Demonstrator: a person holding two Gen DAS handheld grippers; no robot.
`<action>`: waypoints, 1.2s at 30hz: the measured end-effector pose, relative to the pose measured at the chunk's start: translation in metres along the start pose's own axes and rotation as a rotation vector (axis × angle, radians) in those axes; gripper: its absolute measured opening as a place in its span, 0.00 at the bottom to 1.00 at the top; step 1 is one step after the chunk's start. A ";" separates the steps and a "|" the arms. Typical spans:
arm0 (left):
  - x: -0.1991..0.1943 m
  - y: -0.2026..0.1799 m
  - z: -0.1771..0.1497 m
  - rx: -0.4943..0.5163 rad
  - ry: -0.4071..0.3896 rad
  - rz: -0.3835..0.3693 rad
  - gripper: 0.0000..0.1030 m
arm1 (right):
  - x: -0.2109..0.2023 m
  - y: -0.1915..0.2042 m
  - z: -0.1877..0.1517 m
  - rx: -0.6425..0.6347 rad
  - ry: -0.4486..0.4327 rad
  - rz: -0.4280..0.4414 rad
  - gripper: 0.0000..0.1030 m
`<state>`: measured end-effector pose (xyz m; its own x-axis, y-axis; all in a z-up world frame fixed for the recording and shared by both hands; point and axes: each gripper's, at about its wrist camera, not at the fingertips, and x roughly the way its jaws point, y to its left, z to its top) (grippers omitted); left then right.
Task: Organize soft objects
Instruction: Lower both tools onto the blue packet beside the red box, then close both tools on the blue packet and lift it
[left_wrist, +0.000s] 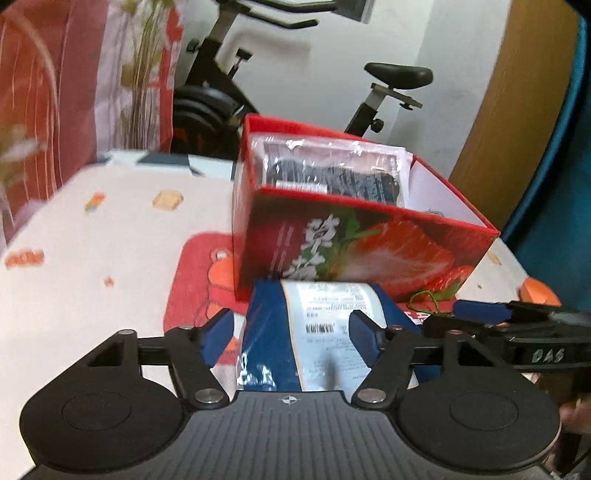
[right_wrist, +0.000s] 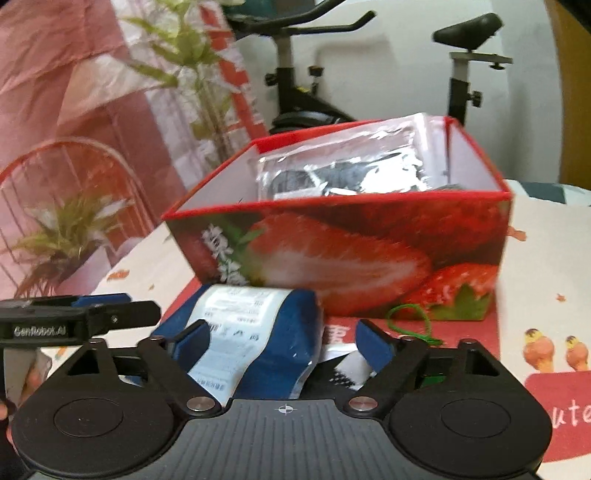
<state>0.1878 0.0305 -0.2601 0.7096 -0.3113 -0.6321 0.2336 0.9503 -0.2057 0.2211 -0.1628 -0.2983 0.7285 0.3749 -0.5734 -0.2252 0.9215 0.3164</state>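
Strawberry box (left_wrist: 354, 243) behind blue packet (left_wrist: 291, 332), exercise bike (left_wrist: 229, 96) beyond

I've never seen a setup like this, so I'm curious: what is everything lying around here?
strawberry box: one, red, open, on the table.
clear-wrapped dark packet: one, inside the box.
blue packet with white label: one, before the box, between the left tool's fingers.
green string: one, by the box's foot.
tablecloth: one, white, printed.
exercise bike: one, black, behind.
left tool: one, black, blue pads.
right tool: one, same.

Even indoor light; motion blur; fisheye-bent edges.
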 end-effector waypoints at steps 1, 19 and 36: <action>0.003 0.003 -0.002 -0.018 0.009 -0.010 0.65 | 0.003 0.003 -0.001 -0.014 0.007 -0.002 0.70; 0.038 0.036 -0.023 -0.163 0.103 -0.059 0.56 | 0.046 0.007 -0.011 -0.065 0.100 0.011 0.53; 0.011 0.019 -0.017 -0.087 0.038 -0.074 0.30 | 0.017 0.027 -0.013 -0.240 0.039 -0.013 0.30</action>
<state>0.1887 0.0448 -0.2838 0.6667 -0.3816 -0.6402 0.2247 0.9219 -0.3155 0.2191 -0.1305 -0.3097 0.7076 0.3623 -0.6067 -0.3669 0.9221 0.1227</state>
